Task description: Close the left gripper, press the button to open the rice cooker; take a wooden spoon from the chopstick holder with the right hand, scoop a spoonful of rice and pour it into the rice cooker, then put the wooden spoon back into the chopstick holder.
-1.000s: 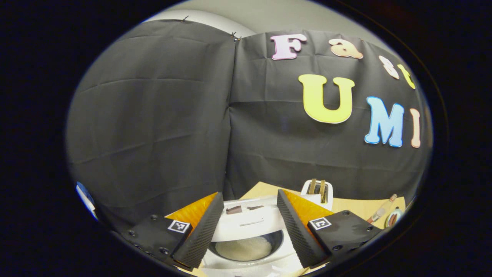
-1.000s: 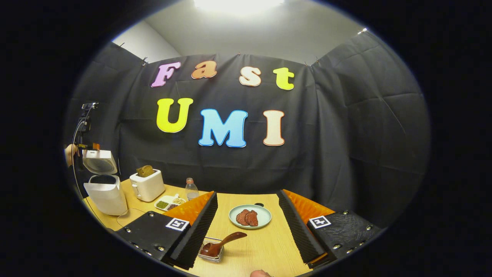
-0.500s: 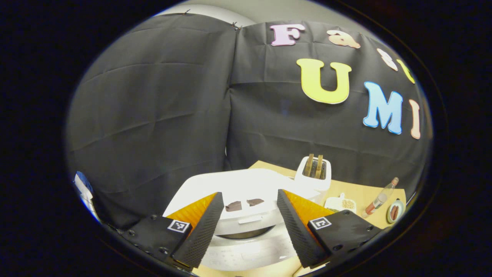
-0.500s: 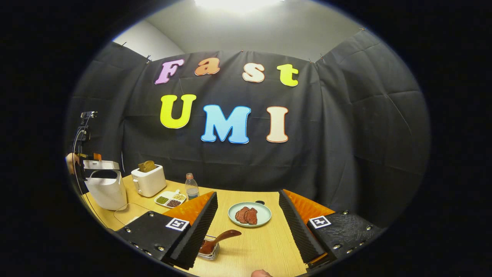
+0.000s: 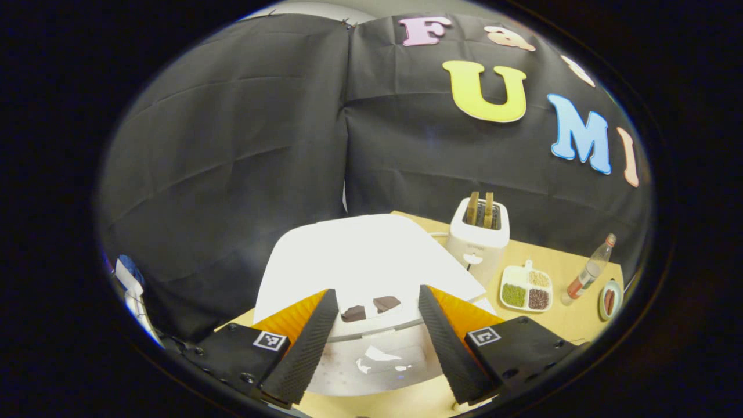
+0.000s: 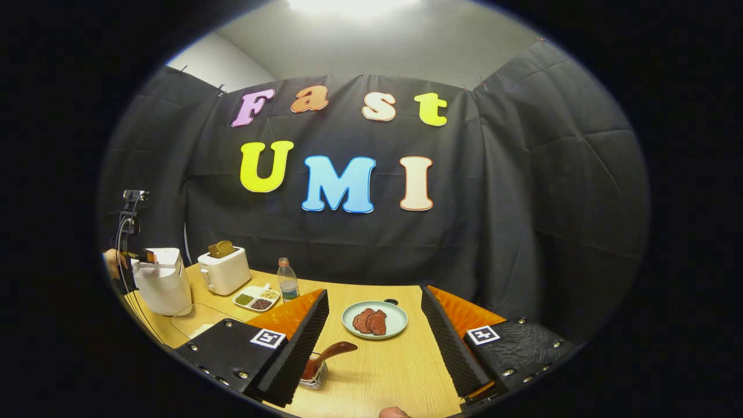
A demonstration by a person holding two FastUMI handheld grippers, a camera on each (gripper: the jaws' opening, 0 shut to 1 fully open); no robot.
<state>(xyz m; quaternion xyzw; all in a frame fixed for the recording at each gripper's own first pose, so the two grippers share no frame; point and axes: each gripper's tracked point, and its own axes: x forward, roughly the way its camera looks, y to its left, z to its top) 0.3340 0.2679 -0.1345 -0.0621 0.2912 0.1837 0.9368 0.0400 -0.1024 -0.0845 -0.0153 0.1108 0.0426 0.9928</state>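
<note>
The white rice cooker point(image 5: 360, 255) stands right below my left gripper point(image 5: 376, 291), its lid down flat. Two dark marks point(image 5: 369, 307) on the lid's front edge lie between the open fingers, which hold nothing. In the right gripper view the same cooker point(image 6: 161, 285) stands at the far left of the table, with the other gripper point(image 6: 139, 255) and a hand at its top. My right gripper point(image 6: 374, 291) is open and hovers over the table. The wooden spoon point(image 6: 331, 351) leans in a small holder point(image 6: 313, 376) just inside its left finger, not touched.
A white toaster point(image 5: 479, 232) with bread stands behind the cooker. To its right are a divided dish of beans point(image 5: 525, 288) and a bottle point(image 5: 589, 273). A plate of meat point(image 6: 374, 319) lies mid-table. A clear shallow tray point(image 6: 194, 322) lies in front of the cooker.
The cooker's lid has swung down from open to shut, hiding the rice inside. The left gripper view now looks down on the lid. The right gripper has barely moved.
</note>
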